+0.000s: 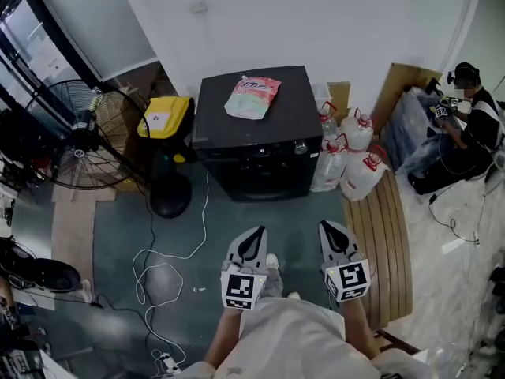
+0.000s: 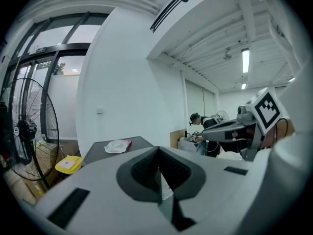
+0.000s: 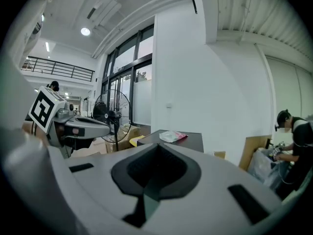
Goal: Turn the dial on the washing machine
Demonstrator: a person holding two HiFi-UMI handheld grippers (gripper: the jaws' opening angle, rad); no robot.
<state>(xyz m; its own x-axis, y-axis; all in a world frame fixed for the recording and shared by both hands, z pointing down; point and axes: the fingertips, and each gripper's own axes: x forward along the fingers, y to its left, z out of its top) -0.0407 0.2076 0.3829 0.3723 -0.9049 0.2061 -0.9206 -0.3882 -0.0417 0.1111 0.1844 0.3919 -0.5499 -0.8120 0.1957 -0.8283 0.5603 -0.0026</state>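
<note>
The dark washing machine (image 1: 256, 133) stands against the white wall, well ahead of the person. A standing fan (image 1: 75, 136) is off to its left, and a cluster of clear plastic jugs (image 1: 347, 160) sits just beside its right flank. Both tools hang low in front of the person, well apart from the machine — the left tool (image 1: 251, 247) has its jaws pressed together on nothing, and the right tool (image 1: 333, 239) is likewise fully closed and empty. A detergent pouch (image 1: 252, 95) lies on the machine's lid. The dial (image 1: 301, 148) sits at the right of the front control panel, untouched. By my reading the task has not begun — approach, grip and turn all remain.
</note>
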